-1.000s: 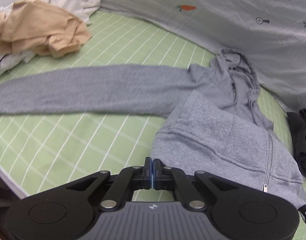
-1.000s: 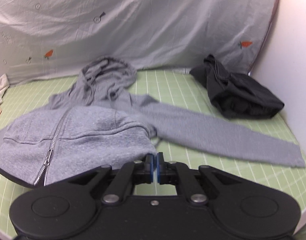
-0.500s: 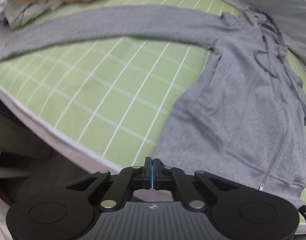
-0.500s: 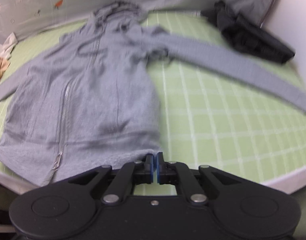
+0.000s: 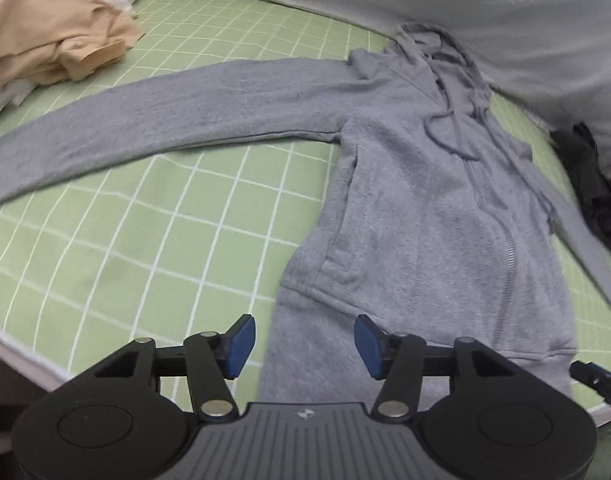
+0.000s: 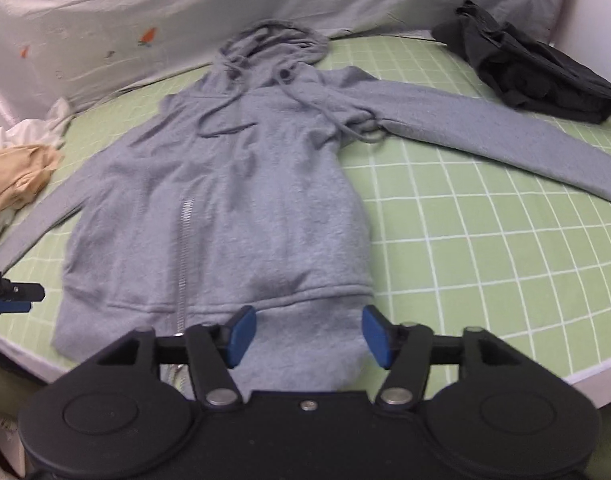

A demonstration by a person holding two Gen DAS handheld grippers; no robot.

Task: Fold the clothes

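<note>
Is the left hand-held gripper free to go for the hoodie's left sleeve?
Probably yes: the left hand-held gripper is open and empty, and the sleeve lies flat and uncovered on the green sheet.

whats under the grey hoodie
The hoodie lies flat on the green checked sheet, which shows all around it. Whatever lies beneath its body is covered.

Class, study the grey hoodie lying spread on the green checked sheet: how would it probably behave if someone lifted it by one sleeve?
The grey hoodie would probably sag limply: it lies flat with soft wrinkles. Its drawstrings lie loose, so they would likely dangle. Thick fleece and a metal zipper suggest moderate weight.
</note>
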